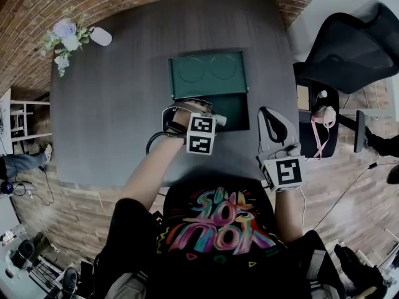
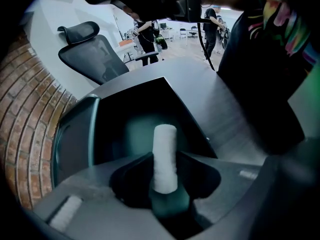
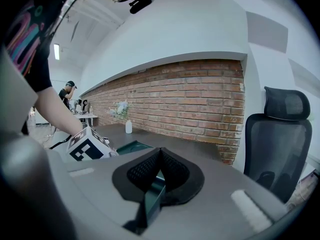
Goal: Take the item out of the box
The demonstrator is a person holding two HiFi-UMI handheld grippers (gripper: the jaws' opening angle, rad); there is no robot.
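two tools: left hand-held gripper [image 2: 165, 156] aimed down into the open green box [image 1: 234, 109]; right hand-held gripper [image 3: 159, 151] by the counter [image 1: 112, 117] edge.
left jaws: partly open, seemingly pinching the white cylinder [image 2: 165, 143].
right jaws: closed, empty.
white cylinder: between the left jaws, over the box interior.

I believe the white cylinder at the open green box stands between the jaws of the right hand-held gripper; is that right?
Not quite: the white cylinder stands between the jaws of the left hand-held gripper, at the open green box, as the left gripper view shows.
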